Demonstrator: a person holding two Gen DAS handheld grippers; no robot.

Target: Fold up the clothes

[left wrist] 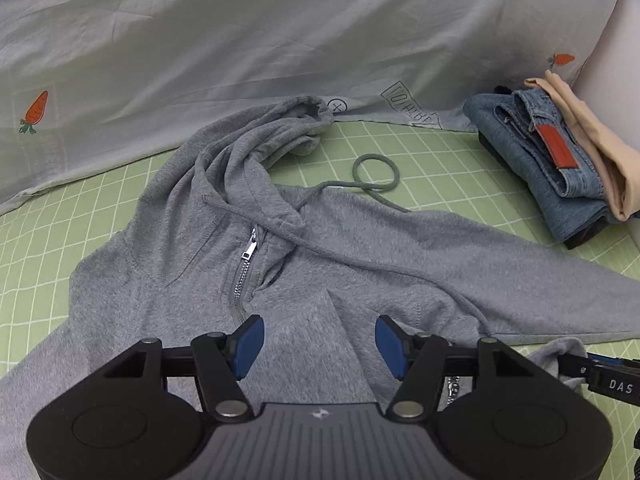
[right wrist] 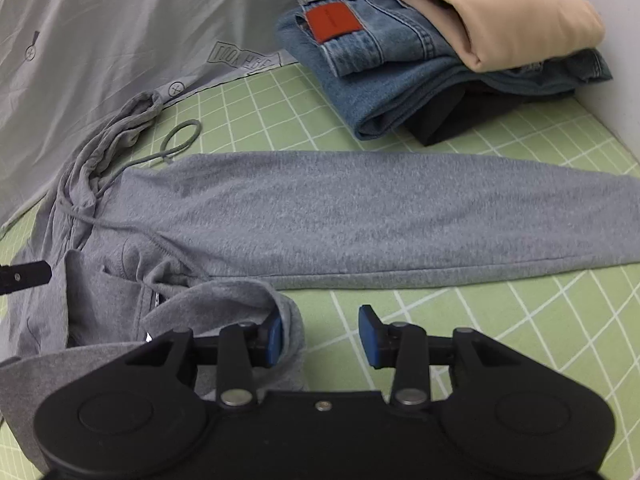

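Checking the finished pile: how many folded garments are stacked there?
3 visible: beige top uppermost, blue jeans beneath, a black piece at bottom; more may be hidden.

A grey zip-up hoodie [left wrist: 360, 248] lies face up and partly zipped on the green gridded mat [left wrist: 460, 152]. Its hood is bunched toward the mat's far edge, one sleeve [right wrist: 380, 212] stretched flat sideways, a drawstring [left wrist: 376, 174] looped beside the hood.

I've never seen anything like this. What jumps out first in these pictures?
A grey zip-up fleece hoodie sprawls across the green gridded cutting mat, one sleeve stretched out sideways. At the mat's far right corner sits a stack of folded blue denim jeans with a beige folded garment on top. Black tongs with blue pads hover open over the hoodie.
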